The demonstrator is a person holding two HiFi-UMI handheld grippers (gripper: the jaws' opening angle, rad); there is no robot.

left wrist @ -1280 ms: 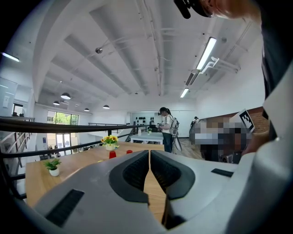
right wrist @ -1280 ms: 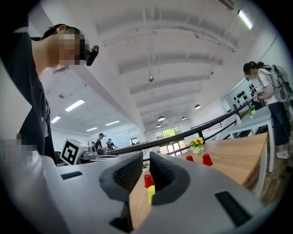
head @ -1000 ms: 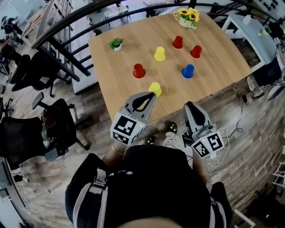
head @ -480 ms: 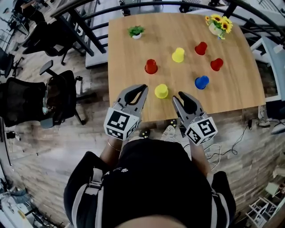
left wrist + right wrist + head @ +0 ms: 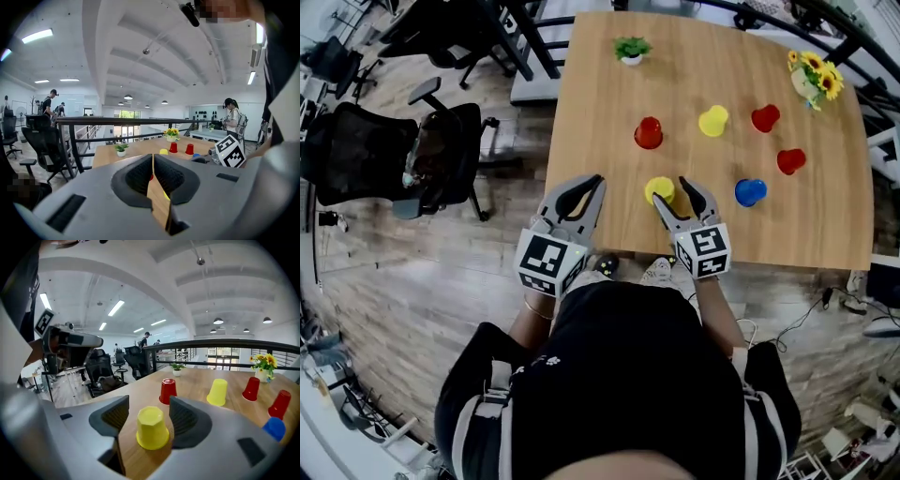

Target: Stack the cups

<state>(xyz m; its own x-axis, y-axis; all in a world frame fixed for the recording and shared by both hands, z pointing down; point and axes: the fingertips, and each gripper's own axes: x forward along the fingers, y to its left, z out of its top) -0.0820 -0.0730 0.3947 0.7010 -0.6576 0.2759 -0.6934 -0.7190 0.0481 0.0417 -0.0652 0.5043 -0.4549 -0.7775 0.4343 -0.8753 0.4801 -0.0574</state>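
The right gripper (image 5: pixel 672 194) has come forward, jaws wide astride the upturned yellow plastic cup (image 5: pixel 151 427); the left gripper (image 5: pixel 594 182), at its nine o'clock, is pinched together.

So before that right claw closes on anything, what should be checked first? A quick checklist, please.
1. Right gripper jaws apart: ok.
2. Near yellow cup stands between them, upside down on the table: ok.
3. Pads gripping that cup: not ok, a gap shows on each side.
4. Left gripper out of the way: ok, shut, empty, to the left of the cup.
5. Red cup and far yellow cup clear of the jaws: ok, both stand farther back.
6. Whether the cup will slip when squeezed: cannot tell.
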